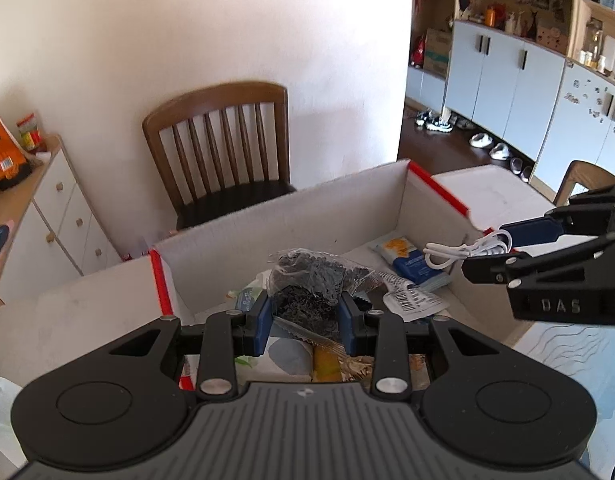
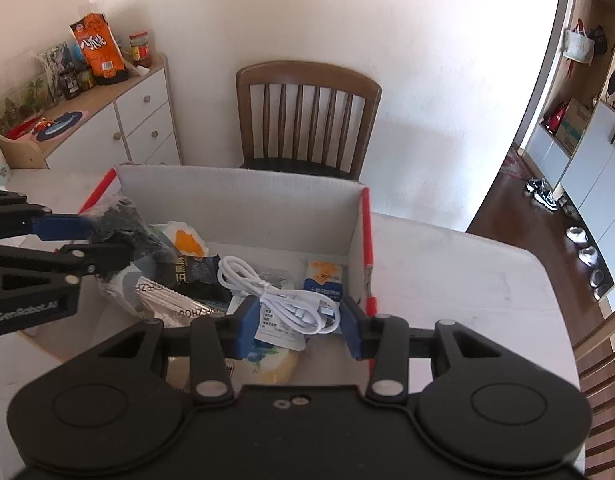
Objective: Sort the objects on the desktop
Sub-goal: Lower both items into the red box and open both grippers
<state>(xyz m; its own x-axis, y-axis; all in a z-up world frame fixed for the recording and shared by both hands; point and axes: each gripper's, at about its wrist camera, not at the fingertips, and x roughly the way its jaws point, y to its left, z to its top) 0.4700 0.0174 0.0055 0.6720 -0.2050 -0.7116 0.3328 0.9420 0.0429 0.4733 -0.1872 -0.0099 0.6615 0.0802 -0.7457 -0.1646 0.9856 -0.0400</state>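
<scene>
Left gripper (image 1: 306,316): clamped on a clear packet of dark dried food (image 1: 313,276), held over the cardboard box (image 1: 235,228). Right gripper (image 2: 295,320): clamped on a coiled white USB cable (image 2: 283,300), also over the box. Box already holds several snack packets (image 2: 195,272); both held items not yet dropped in, so sorting looks well along.

The box (image 2: 243,200) sits on the table (image 2: 447,272), open side up. Behind it, at 12 o'clock, a chair (image 2: 307,116) stands against the wall; a cabinet (image 2: 143,120) is at 10 o'clock. Inside the box, packets (image 2: 323,276) lie at 2 o'clock. The left tool (image 1: 305,312) holds a bag (image 1: 311,276) over the box's 9 o'clock side, the right tool (image 2: 295,316) a cable (image 2: 275,292) at 3 o'clock.
</scene>
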